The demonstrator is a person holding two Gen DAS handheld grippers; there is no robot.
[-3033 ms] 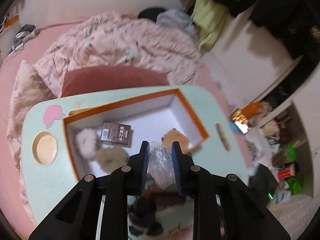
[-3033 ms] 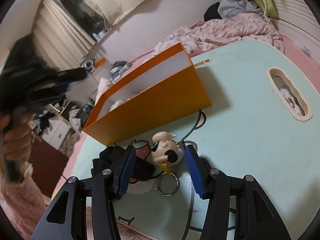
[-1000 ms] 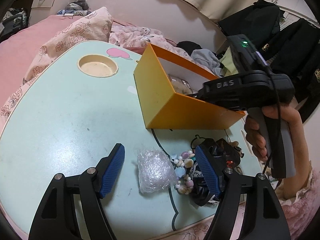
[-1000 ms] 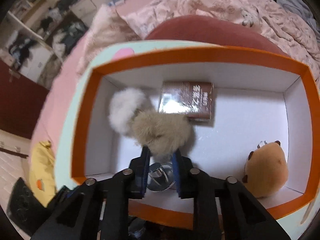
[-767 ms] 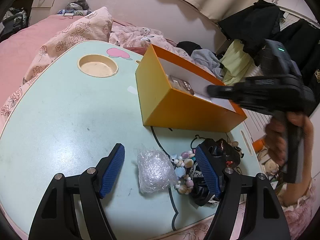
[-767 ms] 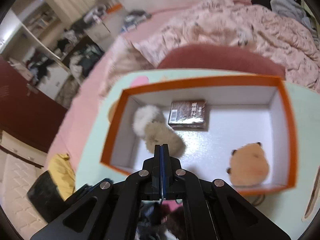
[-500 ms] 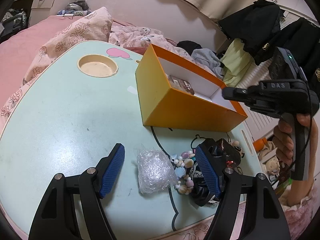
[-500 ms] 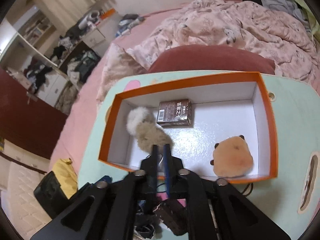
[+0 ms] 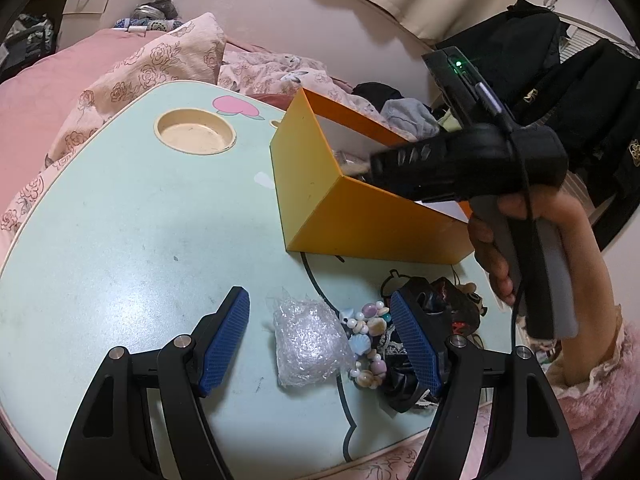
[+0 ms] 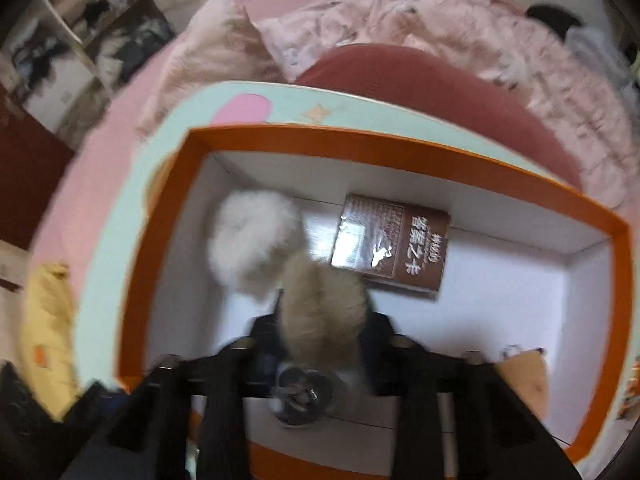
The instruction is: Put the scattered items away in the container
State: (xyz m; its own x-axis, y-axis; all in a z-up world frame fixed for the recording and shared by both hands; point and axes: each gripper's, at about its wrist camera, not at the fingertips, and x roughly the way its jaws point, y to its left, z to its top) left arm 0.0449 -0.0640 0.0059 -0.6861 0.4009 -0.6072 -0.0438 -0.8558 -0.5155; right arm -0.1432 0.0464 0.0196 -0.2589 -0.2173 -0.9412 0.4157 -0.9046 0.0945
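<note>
We hover our left hand-held gripper (image 9: 320, 336), jaws wide, over the bubble-wrap bundle (image 9: 310, 340): light, squashy, grab its middle.

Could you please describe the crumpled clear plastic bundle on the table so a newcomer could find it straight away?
Start at the mint-green table and find the orange box on it. In front of the box, between the fingers of the open left claw, lies the plastic bundle. It is the only shiny see-through lump, set to the left of the shell bracelet and the dark items.
</note>
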